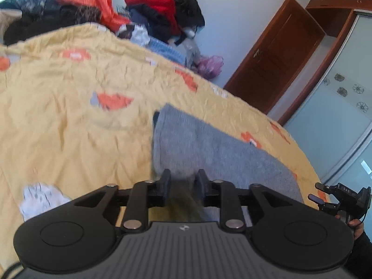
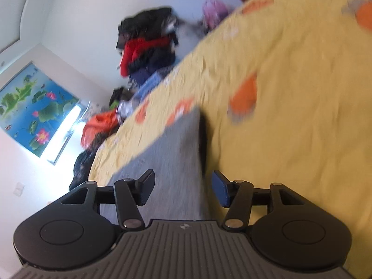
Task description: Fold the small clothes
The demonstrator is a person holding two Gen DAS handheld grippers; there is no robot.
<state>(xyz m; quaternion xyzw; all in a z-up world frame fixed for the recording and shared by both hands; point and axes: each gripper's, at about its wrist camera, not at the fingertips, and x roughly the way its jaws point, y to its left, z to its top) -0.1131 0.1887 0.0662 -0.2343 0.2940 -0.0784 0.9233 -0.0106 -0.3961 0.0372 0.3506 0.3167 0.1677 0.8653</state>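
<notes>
Lying flat on a yellow bedsheet (image 1: 69, 121) printed with orange shapes, a grey knitted garment (image 1: 209, 148) is occupying the near part of the bed in both wrist views. The left gripper (image 1: 183, 181) is pinching the garment's near edge: its two fingers are standing close together with a bunched ridge of fabric running between them, though motion blur is hiding the exact contact. The right gripper (image 2: 182, 186) is hovering with its jaws spread wide, holding nothing; the grey garment (image 2: 172, 158) is showing in the gap between them, and whether the fingers are touching the cloth cannot be told. In the left wrist view, the right gripper (image 1: 325, 195) is appearing at the far right edge, beyond the garment's corner, with part of the hand gripping it. Piles of mixed clothes (image 1: 162, 11) in black, red, blue and orange are sitting at the bed's far side, against a pale wall. A brown wooden door (image 1: 274, 53) is standing beyond the bed.
</notes>
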